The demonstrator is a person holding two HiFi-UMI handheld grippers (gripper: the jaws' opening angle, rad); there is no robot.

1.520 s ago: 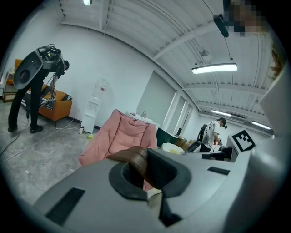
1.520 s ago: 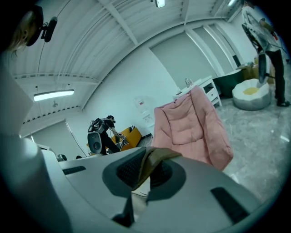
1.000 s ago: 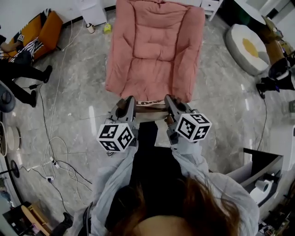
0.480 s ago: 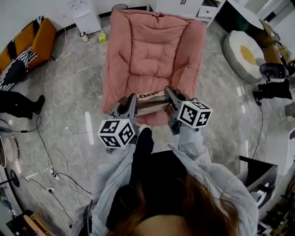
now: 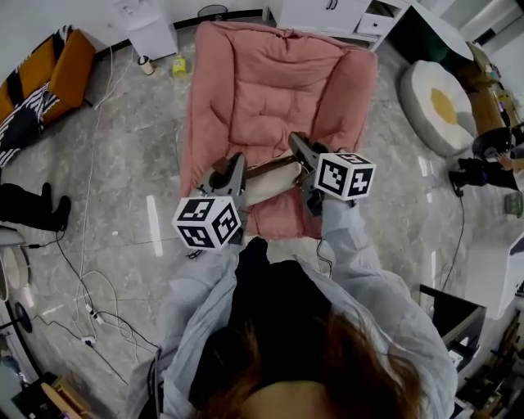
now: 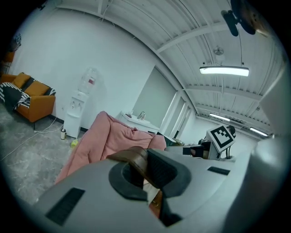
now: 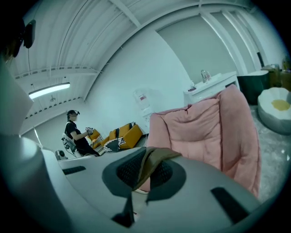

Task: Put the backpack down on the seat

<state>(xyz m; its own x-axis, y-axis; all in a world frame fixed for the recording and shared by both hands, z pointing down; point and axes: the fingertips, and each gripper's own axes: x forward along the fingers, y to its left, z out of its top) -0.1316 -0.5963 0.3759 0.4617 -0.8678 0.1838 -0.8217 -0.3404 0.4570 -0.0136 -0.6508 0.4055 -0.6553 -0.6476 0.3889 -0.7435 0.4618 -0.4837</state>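
Observation:
A cream backpack (image 5: 268,185) with brown straps hangs between my two grippers, over the front part of the pink padded seat (image 5: 262,98). My left gripper (image 5: 232,168) is shut on a brown strap (image 6: 135,158) that runs between its jaws. On the other side, my right gripper (image 5: 298,152) is shut on an olive-brown strap (image 7: 153,162). Most of the bag is hidden behind the grippers and their marker cubes. The pink seat (image 6: 105,139) fills the ground ahead in the left gripper view, and the same seat (image 7: 213,127) rises ahead in the right gripper view.
An orange sofa (image 5: 59,59) and a water dispenser (image 5: 144,20) stand at the far left. White cabinets (image 5: 327,11) line the back wall. A round white cushion with a yellow centre (image 5: 437,93) lies to the right. Cables (image 5: 88,286) trail over the marble floor at left.
Both grippers have carried the backpack forward, from in front of the seat's edge to over its front cushion. Both stay shut on the straps.

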